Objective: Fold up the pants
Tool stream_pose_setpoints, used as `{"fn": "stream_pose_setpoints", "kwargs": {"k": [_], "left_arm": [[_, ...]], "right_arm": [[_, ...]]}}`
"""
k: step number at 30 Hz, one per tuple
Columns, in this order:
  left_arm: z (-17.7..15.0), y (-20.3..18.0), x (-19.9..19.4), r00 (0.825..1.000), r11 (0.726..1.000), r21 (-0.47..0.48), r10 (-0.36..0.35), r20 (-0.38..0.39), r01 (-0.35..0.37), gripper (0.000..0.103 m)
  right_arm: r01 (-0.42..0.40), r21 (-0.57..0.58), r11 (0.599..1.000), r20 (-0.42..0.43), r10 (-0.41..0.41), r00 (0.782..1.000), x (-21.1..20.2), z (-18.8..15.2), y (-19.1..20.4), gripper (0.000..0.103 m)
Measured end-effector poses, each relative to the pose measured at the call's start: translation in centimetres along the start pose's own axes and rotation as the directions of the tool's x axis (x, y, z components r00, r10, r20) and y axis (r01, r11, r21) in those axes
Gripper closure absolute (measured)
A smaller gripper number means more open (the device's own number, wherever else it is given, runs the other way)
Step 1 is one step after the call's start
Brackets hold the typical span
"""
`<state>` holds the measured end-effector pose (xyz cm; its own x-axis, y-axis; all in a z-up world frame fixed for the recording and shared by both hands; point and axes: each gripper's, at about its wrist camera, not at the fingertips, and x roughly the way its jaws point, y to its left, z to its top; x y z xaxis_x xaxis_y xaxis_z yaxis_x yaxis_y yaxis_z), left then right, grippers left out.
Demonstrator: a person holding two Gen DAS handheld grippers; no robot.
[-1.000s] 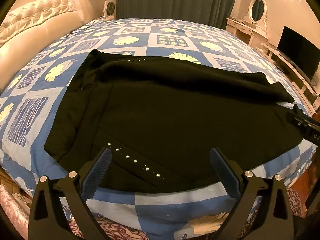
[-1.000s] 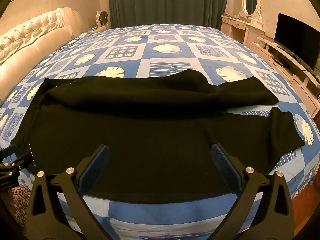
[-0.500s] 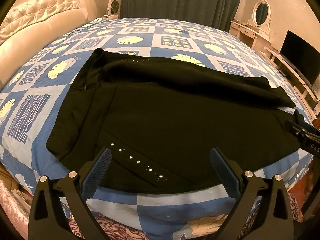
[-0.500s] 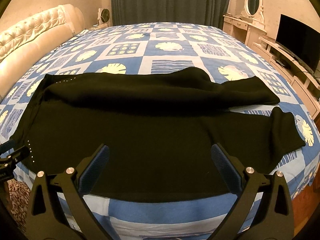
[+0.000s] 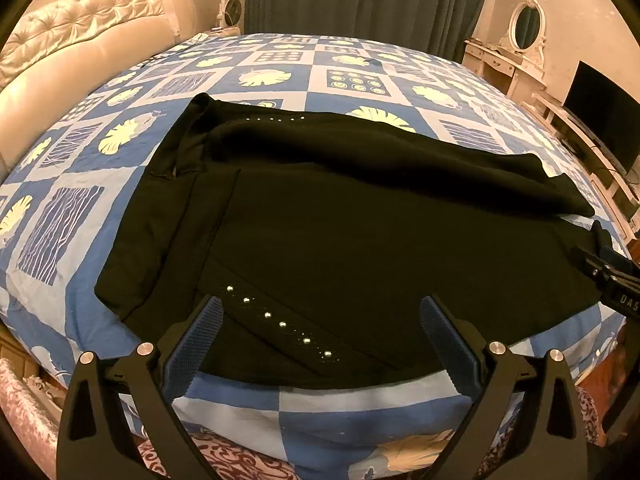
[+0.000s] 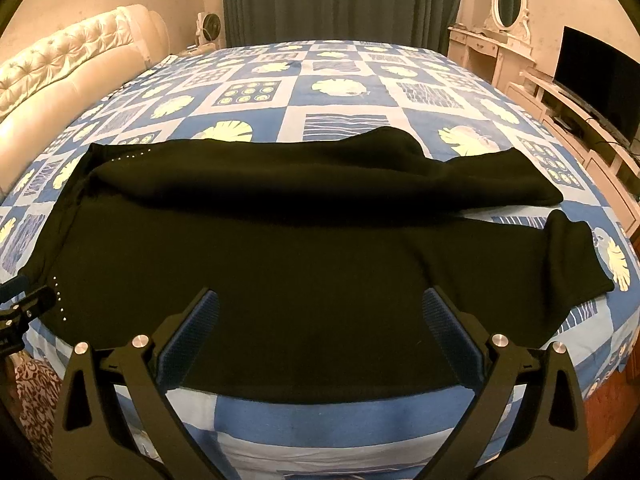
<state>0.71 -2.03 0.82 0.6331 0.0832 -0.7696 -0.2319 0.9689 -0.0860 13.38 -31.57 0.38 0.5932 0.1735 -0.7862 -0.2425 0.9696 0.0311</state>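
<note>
Right, we've got one pair of black pants [image 5: 360, 240] spread across the blue patchwork bed [image 5: 280, 76], waistband to the left, two legs running out to the right. On our left, the left gripper [image 5: 318, 344] hovers over the near edge by the hip, its jaws spread wide with nothing between them. Two rows of small shiny studs show here: one [image 5: 276, 322] slanting just ahead of that gripper, one [image 5: 274, 119] along the far side near the waist. Moving right, the right gripper [image 6: 320, 330] hangs over the near leg's edge, also wide apart and holding nothing. Only a sliver of each gripper peeks into the other's view at the frame edge. The cloth is so dark that seams and folds barely read. The far leg [image 6: 400, 176] lies rumpled and humped; the near leg [image 6: 440, 264] lies flatter, its cuff near the bed's right edge.
</note>
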Motion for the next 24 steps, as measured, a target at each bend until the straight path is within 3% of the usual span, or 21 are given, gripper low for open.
{"fn": "stream_pose_setpoints", "kwargs": {"k": [24], "left_arm": [[-0.1,1.8,1.6,0.996,0.999,-0.038,0.014,-0.092,-0.018,0.005]], "right_arm": [[-0.034,-0.033,0.999,-0.07,0.032,0.997,1.4,-0.8,1.1,0.002]]}}
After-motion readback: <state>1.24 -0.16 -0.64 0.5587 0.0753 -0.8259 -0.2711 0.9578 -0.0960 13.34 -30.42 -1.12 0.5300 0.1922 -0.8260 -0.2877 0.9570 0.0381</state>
